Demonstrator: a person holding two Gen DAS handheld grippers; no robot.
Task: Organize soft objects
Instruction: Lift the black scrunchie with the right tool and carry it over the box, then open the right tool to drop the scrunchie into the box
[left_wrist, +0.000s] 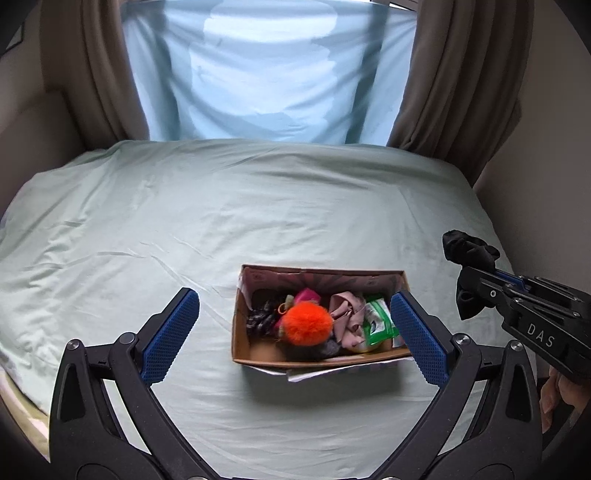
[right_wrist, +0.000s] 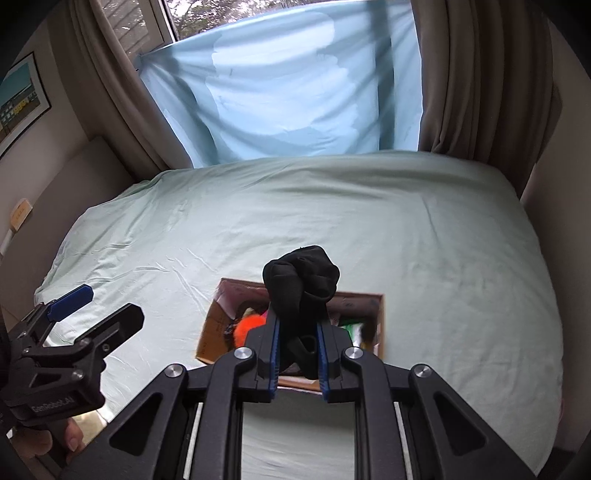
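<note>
while the black sock (right_wrist: 301, 280) sits bunched between the blue pads, the right gripper (right_wrist: 297, 354) is clamped on it, jaws nearly together; the sock's balled top bulges past the fingertips and a loose end hangs down between the fingers. in the right wrist view the sock hangs above the cardboard box (right_wrist: 210, 332), not touching it. in the left wrist view the same sock (left_wrist: 471, 251) shows at the right edge, held up off the bed, right of the box (left_wrist: 240, 332) and apart from it.

box contents, left wrist view: orange fuzzy ball (left_wrist: 308, 323) near the middle, dark knotted item (left_wrist: 258, 321) to its left, pink item (left_wrist: 306, 295) behind it, dusty pink cloth (left_wrist: 347, 314) to its right, green packet (left_wrist: 378, 321) at the right end. a white paper edge (left_wrist: 314, 374) sticks out under the near side of the box.

left gripper (left_wrist: 291, 332): jaws wide apart, nothing between the pads, framing the box from the near side without touching it. in the right wrist view it sits at the left edge, a hand (right_wrist: 55, 443) gripping its handle.

box rests on the pale green bedsheet (left_wrist: 184, 221). far side: light blue cloth (left_wrist: 266, 74) hung over the window, brown curtains (left_wrist: 443, 74) on both sides. framed picture (right_wrist: 22, 99) on the left wall.
</note>
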